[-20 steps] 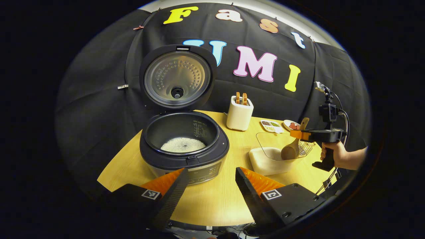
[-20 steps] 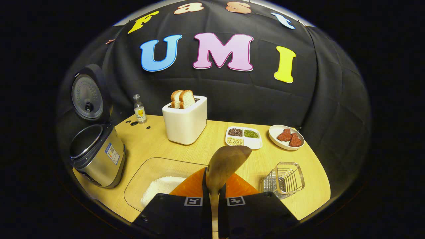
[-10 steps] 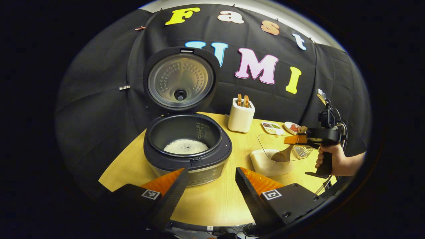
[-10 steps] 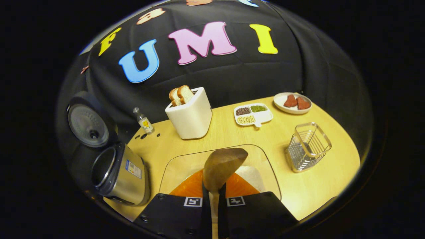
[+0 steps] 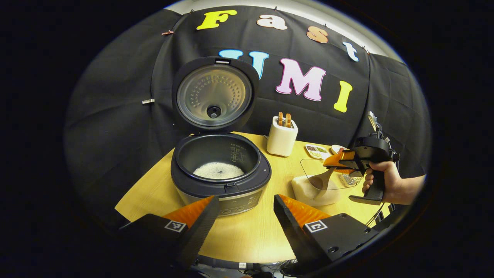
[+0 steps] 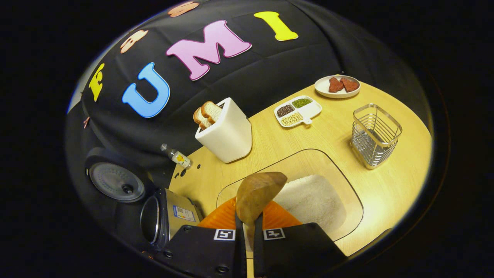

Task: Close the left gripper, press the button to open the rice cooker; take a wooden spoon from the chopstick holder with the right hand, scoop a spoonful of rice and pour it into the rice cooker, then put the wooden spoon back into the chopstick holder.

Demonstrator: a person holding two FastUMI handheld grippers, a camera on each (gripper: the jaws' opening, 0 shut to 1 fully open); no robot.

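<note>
Right gripper view: jaws clamp wooden spoon [image 6: 257, 195] handle, bowl pointing forward over rice [image 6: 312, 200]; left gripper [image 5: 243, 220] jaws apart.

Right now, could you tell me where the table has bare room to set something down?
Free: the table in front of the rice cooker, and between the wire holder and rice tray. Crowded: the back edge, with toaster, bean dish and plate.
</note>
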